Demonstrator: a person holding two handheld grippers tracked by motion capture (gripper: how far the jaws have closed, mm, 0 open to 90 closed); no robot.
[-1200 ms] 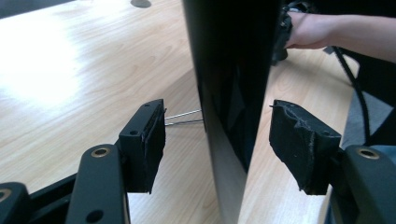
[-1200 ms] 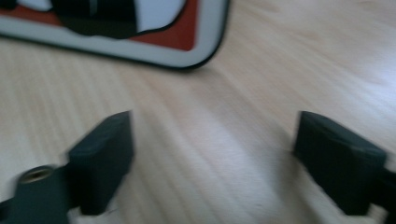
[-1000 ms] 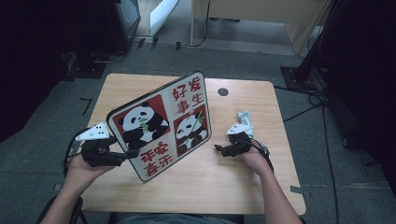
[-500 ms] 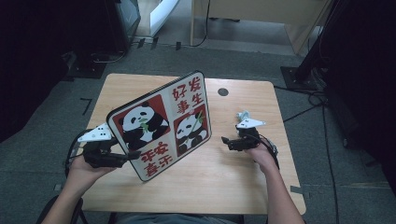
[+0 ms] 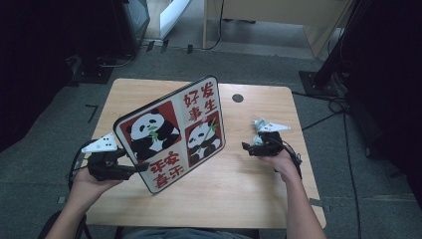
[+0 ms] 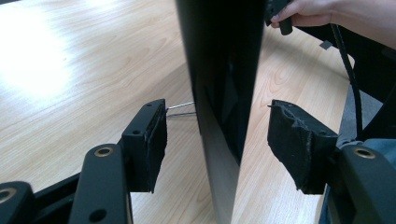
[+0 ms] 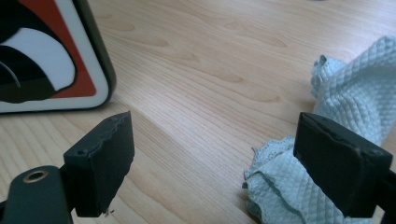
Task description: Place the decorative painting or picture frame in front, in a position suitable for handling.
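Panda board [image 5: 171, 133] stands between left tool [image 6: 217, 140] pads (untouched).

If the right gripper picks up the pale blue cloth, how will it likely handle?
The cloth lies crumpled in soft folds on the table, so it probably hangs floppy and drapes. It looks thin and quilted, so likely light and easy to pinch. Pushed, it would more likely bunch than slide whole.

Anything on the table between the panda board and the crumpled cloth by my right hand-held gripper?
Nothing: in the right gripper view, only bare wooden table lies between the red-and-white panda picture board and the crumpled pale-blue quilted cloth.
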